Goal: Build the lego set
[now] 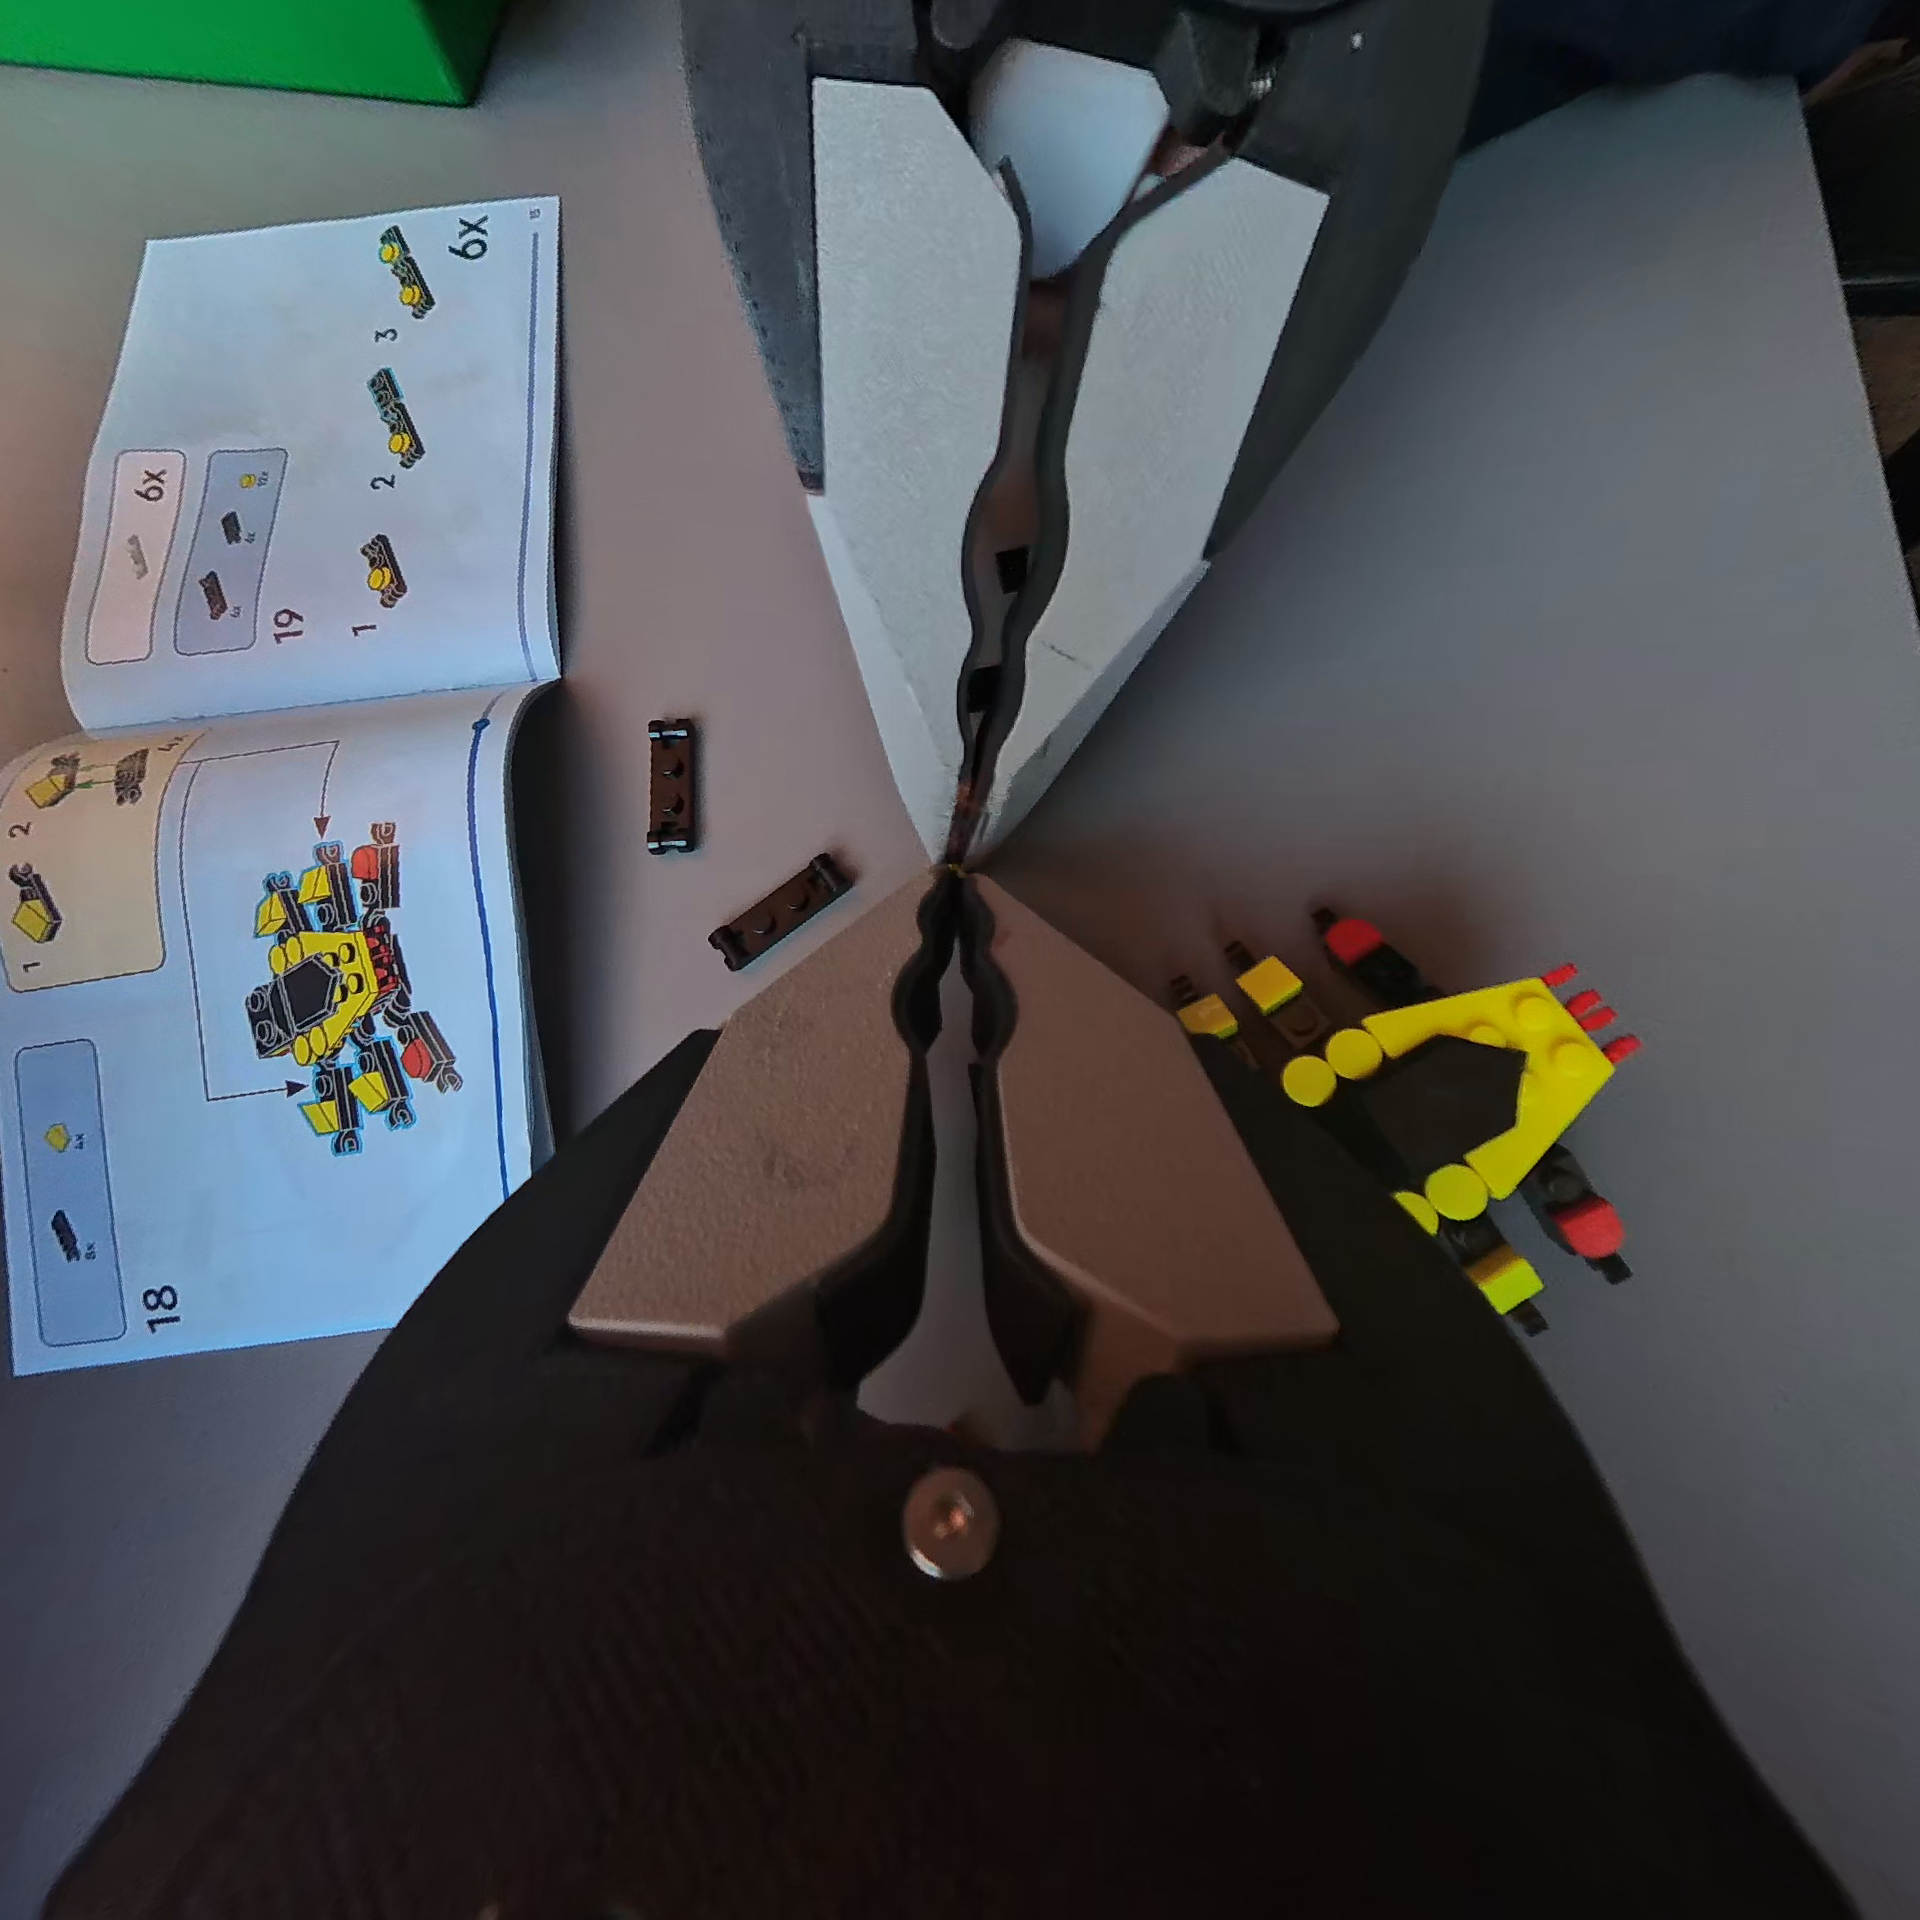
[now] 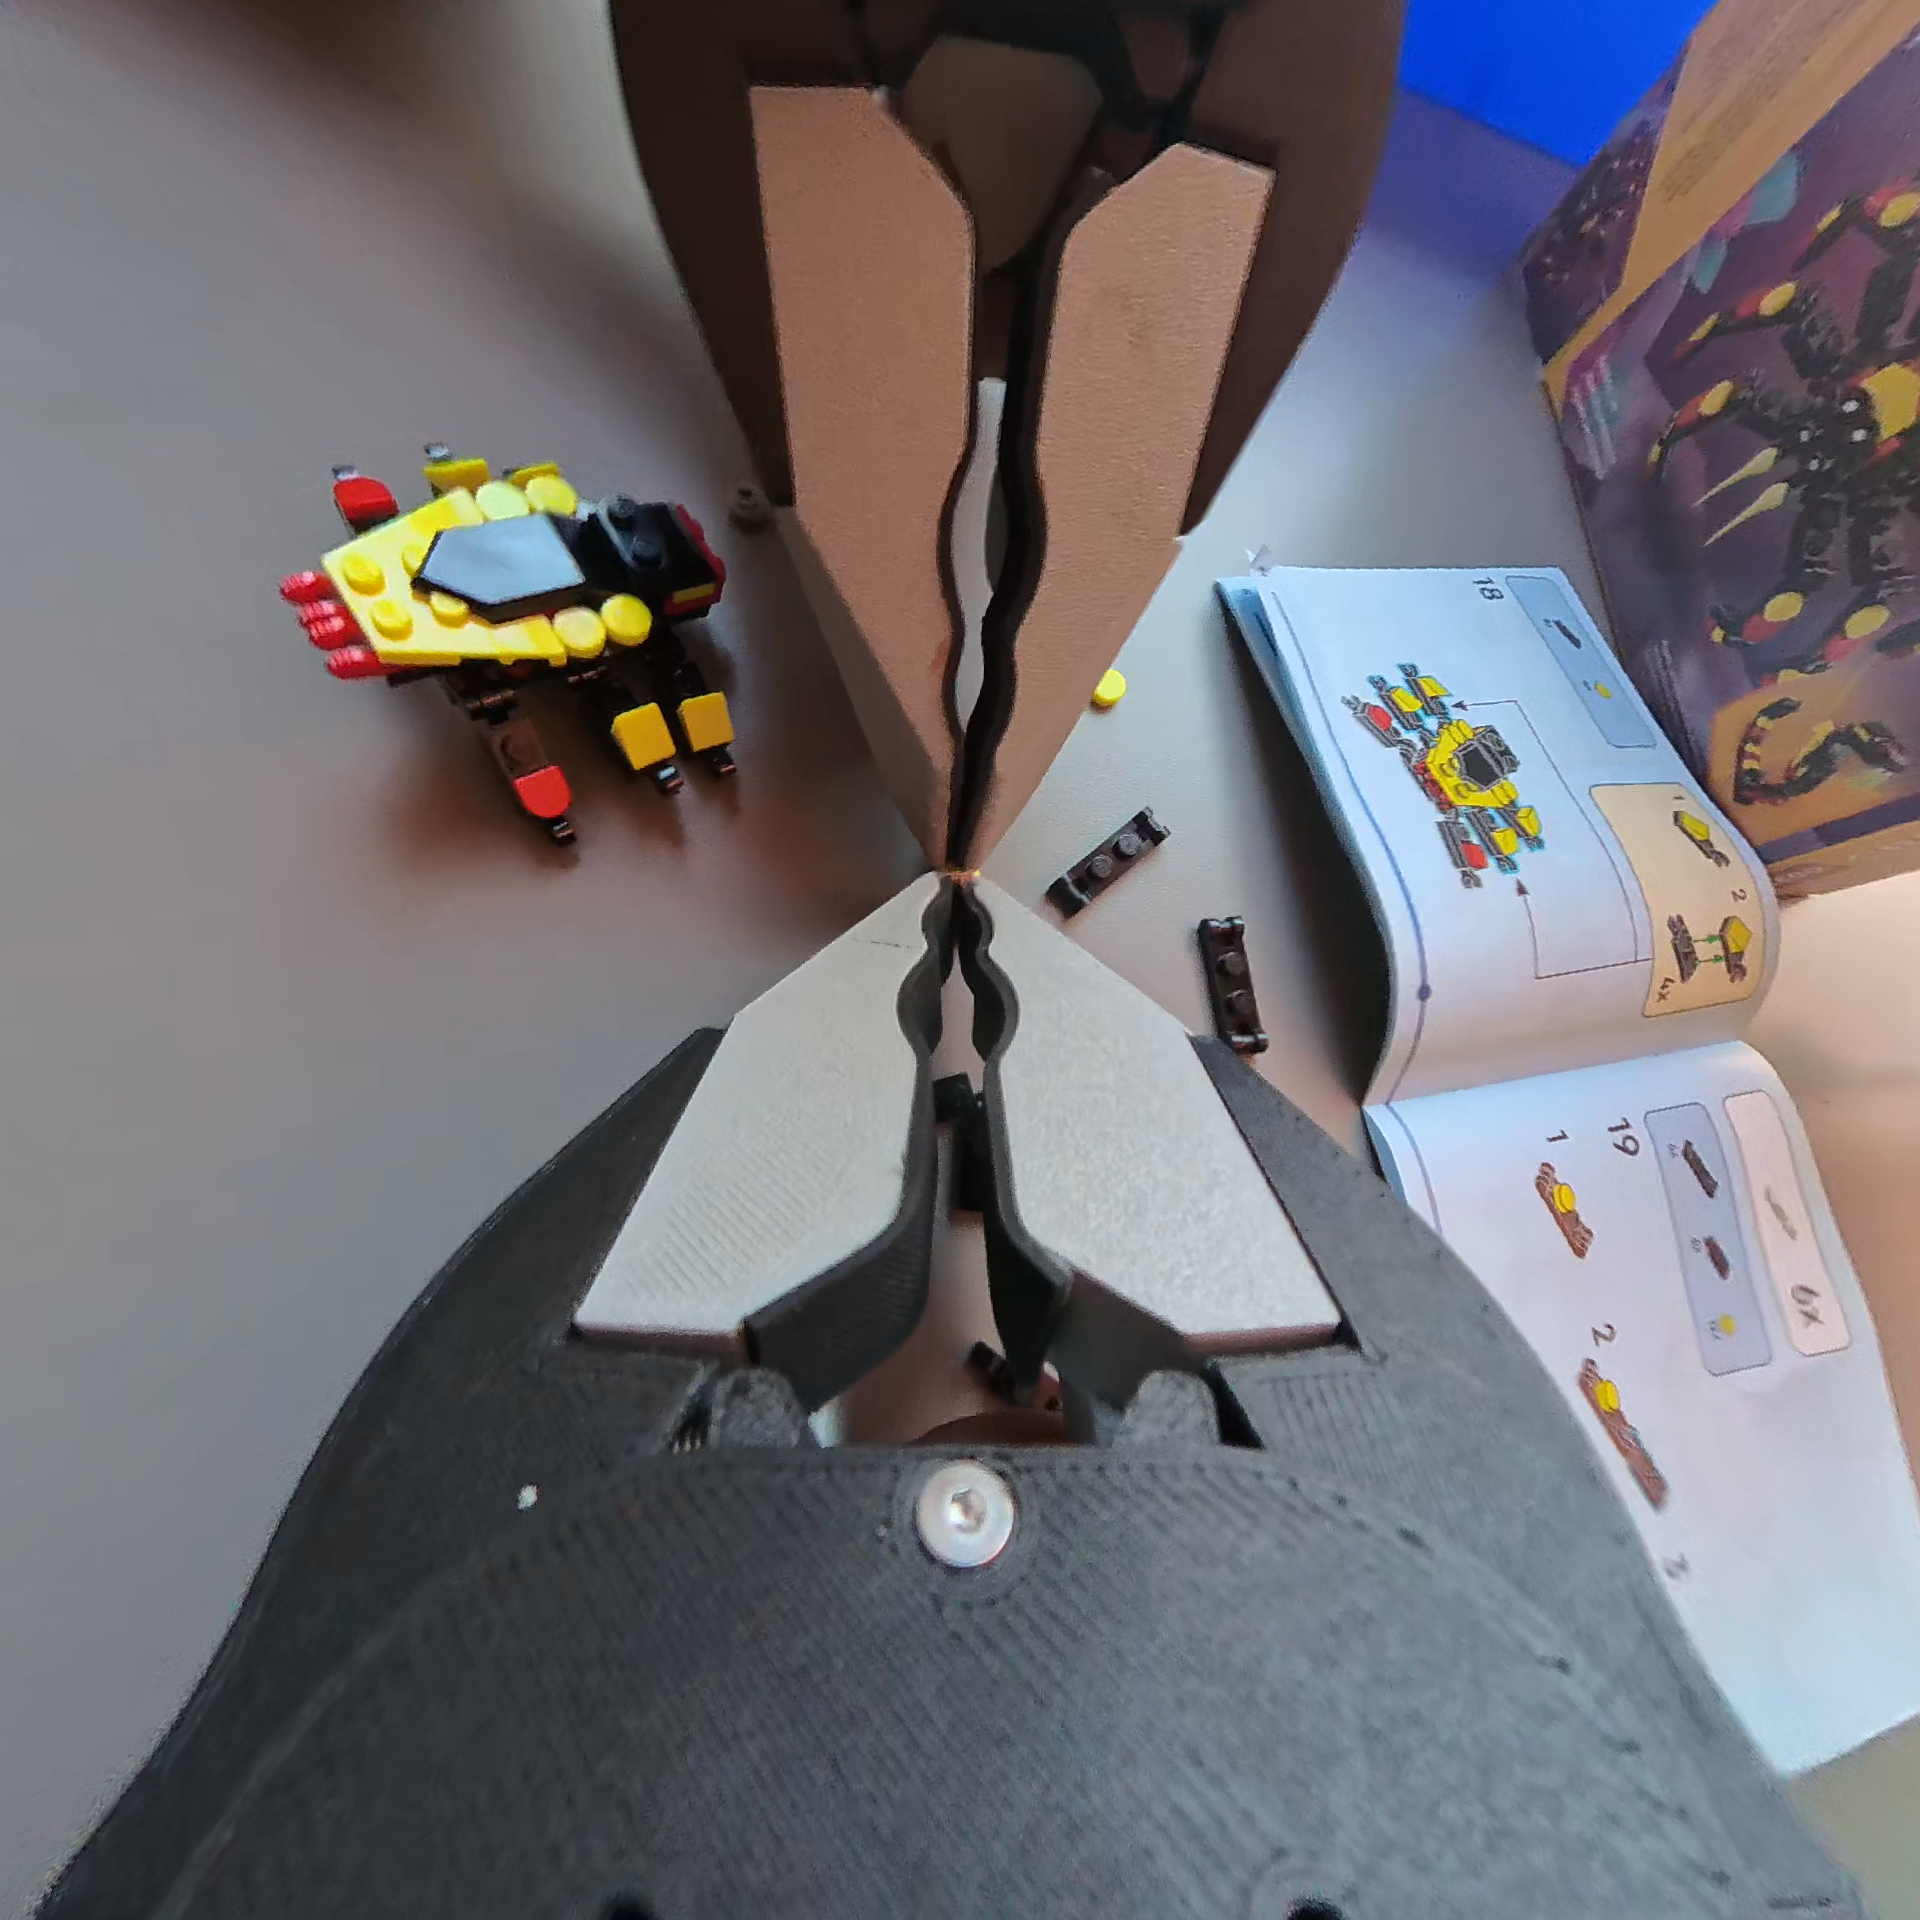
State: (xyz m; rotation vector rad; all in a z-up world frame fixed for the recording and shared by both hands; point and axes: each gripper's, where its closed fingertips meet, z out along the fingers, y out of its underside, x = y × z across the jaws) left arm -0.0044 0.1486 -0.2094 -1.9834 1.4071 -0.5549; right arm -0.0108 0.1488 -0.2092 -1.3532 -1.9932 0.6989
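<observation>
My left gripper [image 1: 948, 885] and right gripper [image 2: 958, 896] meet tip to tip above the grey table [image 1: 1558, 520], both shut. A tiny yellow piece [image 1: 951, 869] sits pinched at the left tips, right where they touch the right gripper's tips. A black piece [image 2: 954, 1143] shows in the slit between the right fingers. The yellow, black and red spider model [image 1: 1455, 1081] lies to the right in the left wrist view and to the left in the right wrist view [image 2: 499, 582]. Two black clip plates [image 1: 673, 787] [image 1: 781, 912] lie loose by the booklet.
The open instruction booklet [image 1: 260, 1226] lies flat; it also shows in the right wrist view [image 2: 1507, 914], with the set's box [image 2: 1766, 468] behind it. A loose yellow round tile [image 2: 1109, 688] lies near the tips. A green box [image 1: 239, 42] stands at the far corner. The grippers are tip to tip, or close to it.
</observation>
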